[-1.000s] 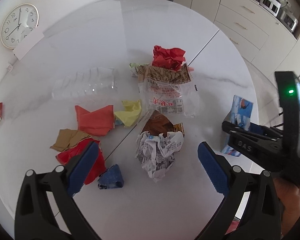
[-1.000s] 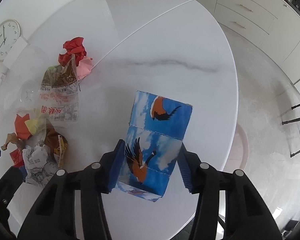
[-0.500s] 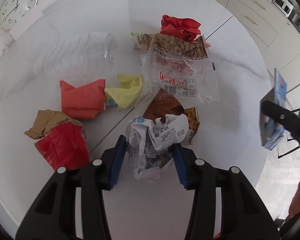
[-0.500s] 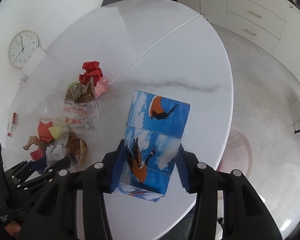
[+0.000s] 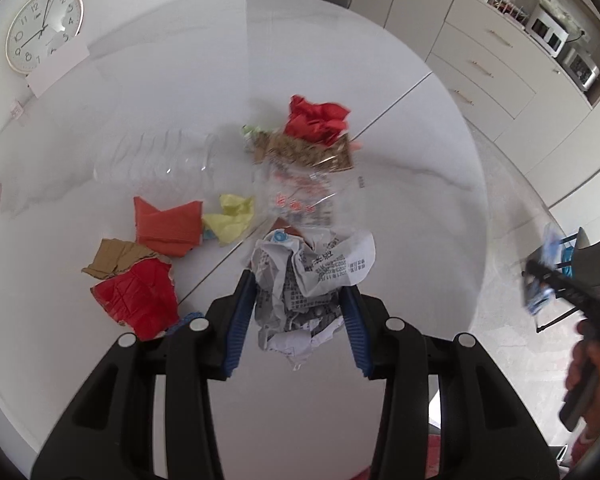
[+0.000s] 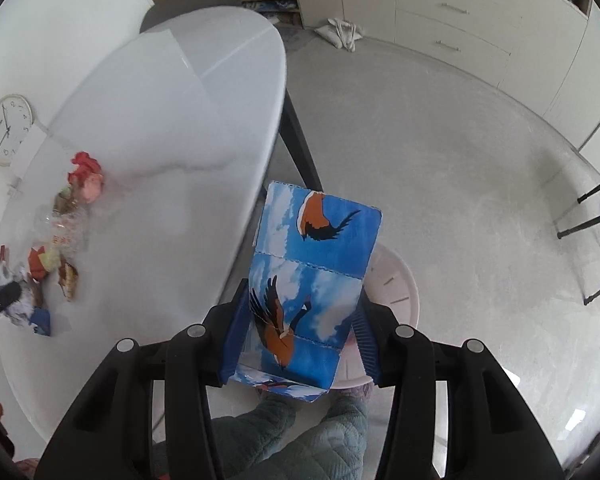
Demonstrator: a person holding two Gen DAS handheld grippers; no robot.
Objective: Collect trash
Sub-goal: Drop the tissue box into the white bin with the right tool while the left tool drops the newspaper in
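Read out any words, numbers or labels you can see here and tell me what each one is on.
"12", "2", "4", "8", "9", "10": clock dial, left wrist view.
Crumpled paper in the left gripper: black print, too blurred to read.
Clear wrapper: red characters, blurred.
Box in the right gripper: birds only, no text.

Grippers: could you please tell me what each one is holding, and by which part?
The left gripper clamps a crumpled paper ball across its lower sides. The right gripper grips a blue box by its two side faces, near its lower end.

Crumpled newsprint wad (image 5: 312,280); blue bird carton (image 6: 308,288)
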